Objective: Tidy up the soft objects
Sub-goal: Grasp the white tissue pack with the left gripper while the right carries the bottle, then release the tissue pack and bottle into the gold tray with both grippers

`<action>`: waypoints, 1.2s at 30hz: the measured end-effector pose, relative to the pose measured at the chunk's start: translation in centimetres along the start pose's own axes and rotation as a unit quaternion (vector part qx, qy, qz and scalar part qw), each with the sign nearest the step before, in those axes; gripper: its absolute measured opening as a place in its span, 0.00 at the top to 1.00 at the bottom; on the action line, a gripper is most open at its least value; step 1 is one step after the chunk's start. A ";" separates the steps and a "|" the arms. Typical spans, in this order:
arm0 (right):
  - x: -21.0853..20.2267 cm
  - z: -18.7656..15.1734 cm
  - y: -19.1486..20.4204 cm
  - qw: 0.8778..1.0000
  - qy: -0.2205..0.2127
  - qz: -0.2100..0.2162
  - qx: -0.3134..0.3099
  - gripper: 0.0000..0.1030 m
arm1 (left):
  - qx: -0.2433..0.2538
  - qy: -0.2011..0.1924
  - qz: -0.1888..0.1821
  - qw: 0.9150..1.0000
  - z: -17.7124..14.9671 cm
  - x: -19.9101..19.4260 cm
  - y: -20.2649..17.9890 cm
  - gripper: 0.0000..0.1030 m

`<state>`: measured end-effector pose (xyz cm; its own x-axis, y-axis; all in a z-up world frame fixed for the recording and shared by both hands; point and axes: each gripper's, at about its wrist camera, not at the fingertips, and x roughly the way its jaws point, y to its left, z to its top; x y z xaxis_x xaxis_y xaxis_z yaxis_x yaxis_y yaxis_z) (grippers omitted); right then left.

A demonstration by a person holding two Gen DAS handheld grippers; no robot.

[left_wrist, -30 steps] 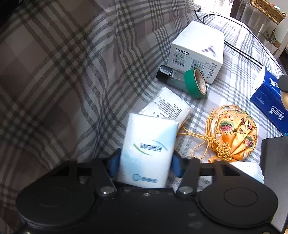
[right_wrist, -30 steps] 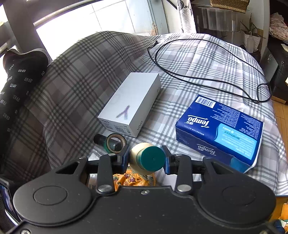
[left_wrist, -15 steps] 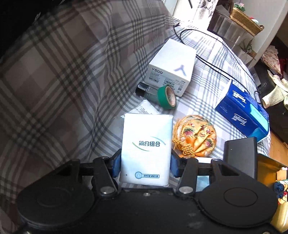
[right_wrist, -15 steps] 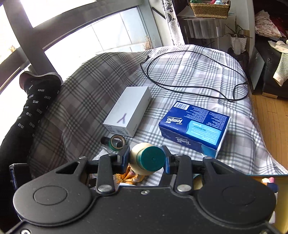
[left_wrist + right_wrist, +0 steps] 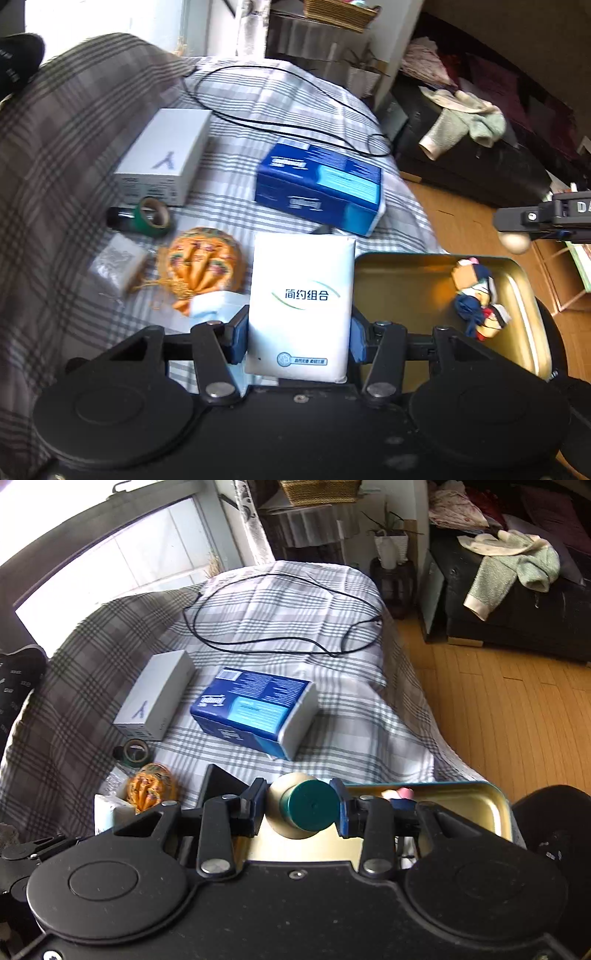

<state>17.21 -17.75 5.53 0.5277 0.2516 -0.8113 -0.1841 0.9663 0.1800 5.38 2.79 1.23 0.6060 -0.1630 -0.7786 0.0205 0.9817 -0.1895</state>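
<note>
The left gripper (image 5: 299, 328) clamps the white tissue pack (image 5: 301, 302) beside the gold tin (image 5: 402, 291) holding a small doll (image 5: 478, 299), while the right gripper (image 5: 300, 806) grips a green-capped bottle (image 5: 308, 805).

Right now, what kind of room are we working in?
Probably a lived-in bedroom or living room at home: a grey plaid cloth covers the work surface, a pale green garment lies on dark furniture, and a wooden plank floor runs beside it.
</note>
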 end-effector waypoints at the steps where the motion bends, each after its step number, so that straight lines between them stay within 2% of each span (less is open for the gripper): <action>1: 0.1 -0.2 -0.8 1.000 0.010 -0.013 0.008 0.62 | 0.010 0.004 -0.007 1.000 -0.1 0.2 -1.0 0.53; 4: 0.3 -0.5 -2.3 0.999 0.022 -0.025 0.023 0.62 | 0.037 0.014 -0.021 0.999 -0.6 1.0 -3.7 0.53; 7: -0.2 -1.1 -3.2 0.999 0.020 -0.047 0.011 0.62 | 0.051 0.025 -0.032 0.998 -0.9 1.9 -5.8 0.53; 13: -1.6 -1.8 -4.2 0.998 0.019 -0.064 0.003 0.59 | 0.072 0.031 -0.040 0.996 -1.5 2.7 -8.1 0.53; 15: -1.9 -2.0 -4.3 0.998 0.021 -0.064 0.003 0.59 | 0.080 0.029 -0.038 0.996 -1.6 2.6 -8.6 0.50; 17: -2.1 -2.2 -4.2 0.997 0.020 -0.072 -0.007 0.58 | 0.083 0.025 -0.036 0.996 -1.5 2.6 -8.9 0.40; 20: -2.3 -2.4 -4.1 0.996 0.012 -0.085 -0.019 0.51 | 0.087 0.019 -0.031 0.995 -1.6 2.5 -8.9 0.30; 36: -1.9 -2.3 -4.2 0.996 0.014 -0.083 -0.013 0.50 | 0.071 0.034 -0.001 0.997 -1.8 2.5 -7.8 0.07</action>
<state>15.08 -22.45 5.03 0.5289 0.0857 -0.8444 -0.1174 0.9927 0.0272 5.31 -5.42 -0.32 0.5500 -0.1662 -0.8185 0.1376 0.9846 -0.1075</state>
